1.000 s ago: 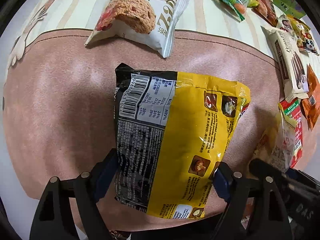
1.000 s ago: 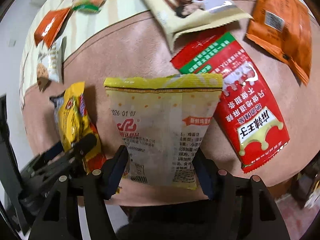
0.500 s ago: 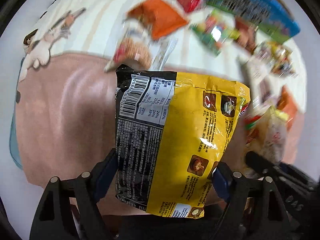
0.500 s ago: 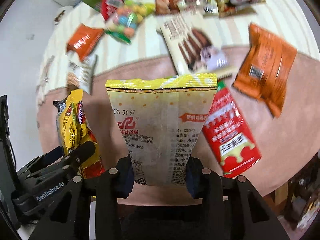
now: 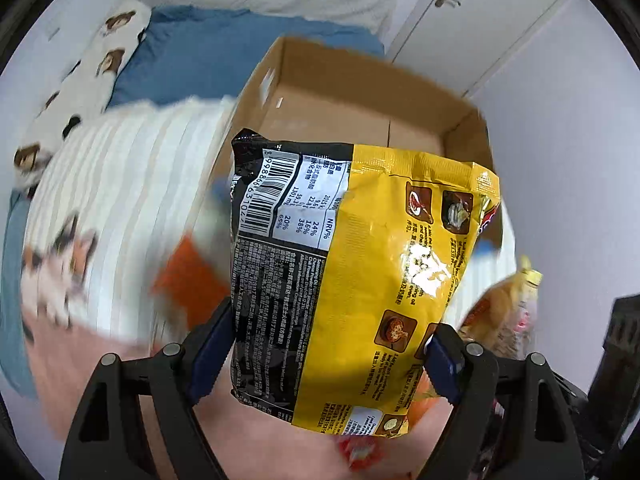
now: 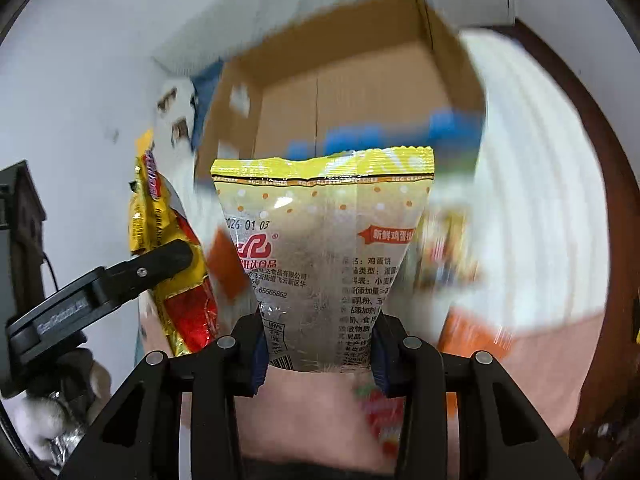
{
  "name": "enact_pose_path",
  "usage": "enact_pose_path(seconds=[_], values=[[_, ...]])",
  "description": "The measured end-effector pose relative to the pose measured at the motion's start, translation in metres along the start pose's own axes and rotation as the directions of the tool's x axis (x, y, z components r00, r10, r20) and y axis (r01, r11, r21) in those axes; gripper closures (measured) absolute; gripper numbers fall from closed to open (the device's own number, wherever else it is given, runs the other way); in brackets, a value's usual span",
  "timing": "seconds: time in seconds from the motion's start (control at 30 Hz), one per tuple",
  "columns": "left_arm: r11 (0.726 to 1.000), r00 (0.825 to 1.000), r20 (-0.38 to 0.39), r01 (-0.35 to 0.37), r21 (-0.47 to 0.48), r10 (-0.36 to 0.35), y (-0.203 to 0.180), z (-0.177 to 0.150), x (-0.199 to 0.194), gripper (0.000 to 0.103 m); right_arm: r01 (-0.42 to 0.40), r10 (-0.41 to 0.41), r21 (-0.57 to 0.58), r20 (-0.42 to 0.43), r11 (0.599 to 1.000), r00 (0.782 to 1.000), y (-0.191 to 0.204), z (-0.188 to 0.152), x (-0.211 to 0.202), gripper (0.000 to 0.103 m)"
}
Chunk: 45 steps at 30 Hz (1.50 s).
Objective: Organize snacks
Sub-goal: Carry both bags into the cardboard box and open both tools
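My left gripper (image 5: 328, 356) is shut on a yellow and black noodle packet (image 5: 360, 264) and holds it up in the air. My right gripper (image 6: 318, 350) is shut on a pale yellow egg cracker bag (image 6: 324, 248), also lifted. An open cardboard box (image 5: 360, 92) stands ahead of both packets, tilted toward me; it also shows in the right wrist view (image 6: 344, 80). In the right wrist view the noodle packet (image 6: 168, 256) hangs at the left in the left gripper (image 6: 152, 264).
A striped white blanket (image 5: 120, 184) and pink cover (image 5: 100, 364) lie below, with blurred loose snack packets such as an orange one (image 5: 188, 284). A blue sheet (image 5: 208, 52) and white cupboard doors (image 5: 480, 20) are behind the box. A dark wooden edge (image 6: 600, 200) curves at the right.
Both grippers have lifted their packets off the pink cover and swung up toward the cardboard box, which has come into view. The loose snacks have dropped out of sight or blurred.
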State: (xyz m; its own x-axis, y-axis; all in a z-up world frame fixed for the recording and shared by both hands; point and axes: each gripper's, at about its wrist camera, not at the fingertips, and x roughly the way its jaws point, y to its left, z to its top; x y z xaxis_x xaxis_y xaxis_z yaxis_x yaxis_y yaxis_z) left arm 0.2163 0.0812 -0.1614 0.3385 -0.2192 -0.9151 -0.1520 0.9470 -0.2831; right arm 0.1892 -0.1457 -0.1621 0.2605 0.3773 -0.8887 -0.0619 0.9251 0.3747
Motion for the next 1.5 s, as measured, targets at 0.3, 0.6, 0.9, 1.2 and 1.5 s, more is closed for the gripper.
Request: enact_pose_path(seconds=[0.3,0.6,0.9,1.2,1.5], values=[[1.0,0.993,-0.114,-0.015,-0.017,0.013,-0.024,0.139,0.099,0.02,0.073,-0.074,-0.04,-0.02,0.997,0.997,-0.014,0.145,0.058,0.06],[0.999,0.967,-0.249,-0.054,-0.006,0.05,-0.031,0.197,0.184,0.02,0.1,-0.107,-0.049,-0.164,0.994,0.981,-0.039,0.219,0.145,0.06],[0.996,0.942,-0.325,-0.073,0.043,0.083,-0.042,0.199,0.21,0.018,0.132,-0.149,-0.083,-0.261,0.988,0.954,-0.051,0.247,0.198,0.029],[0.997,0.957,-0.283,-0.055,0.056,0.069,-0.044,0.184,0.191,0.009,0.19,-0.211,-0.109,-0.234,0.976,0.949,-0.051,0.241,0.193,0.006],[0.989,0.984,-0.122,-0.121,0.084,0.13,-0.053,0.142,0.122,0.009,0.244,-0.256,-0.113,-0.108,0.963,0.961,-0.033,0.207,0.133,0.006]])
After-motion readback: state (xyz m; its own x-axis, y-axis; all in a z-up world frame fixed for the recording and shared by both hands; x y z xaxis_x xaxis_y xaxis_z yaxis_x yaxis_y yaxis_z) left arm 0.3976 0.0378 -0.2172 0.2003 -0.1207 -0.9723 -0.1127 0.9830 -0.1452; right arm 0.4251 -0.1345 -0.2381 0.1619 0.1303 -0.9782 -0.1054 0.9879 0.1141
